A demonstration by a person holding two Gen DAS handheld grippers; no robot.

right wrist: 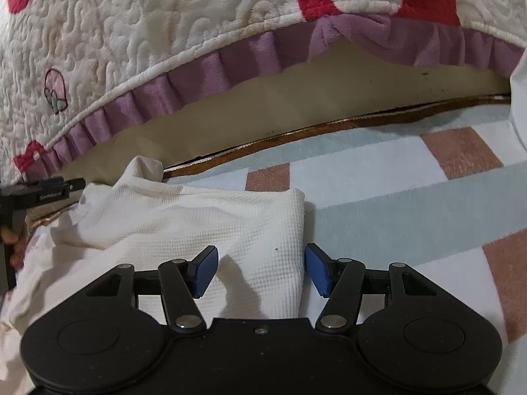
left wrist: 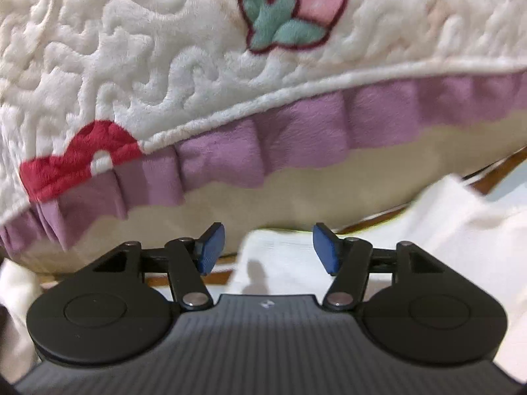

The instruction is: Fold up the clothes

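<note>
The left gripper (left wrist: 268, 248) has its blue pads (left wrist: 210, 247) spread apart with nothing between them. Just beyond them lies a white garment (left wrist: 411, 230), running off to the right. Above the garment hangs a cream quilted cover (left wrist: 131, 65) with a purple ruffle (left wrist: 263, 144) along its edge and a pink strawberry patch (left wrist: 293, 10) higher up.

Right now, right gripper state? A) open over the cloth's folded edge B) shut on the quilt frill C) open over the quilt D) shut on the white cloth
A: the right gripper has its blue pads wide apart, with the folded edge of the white cloth lying between them.
</note>
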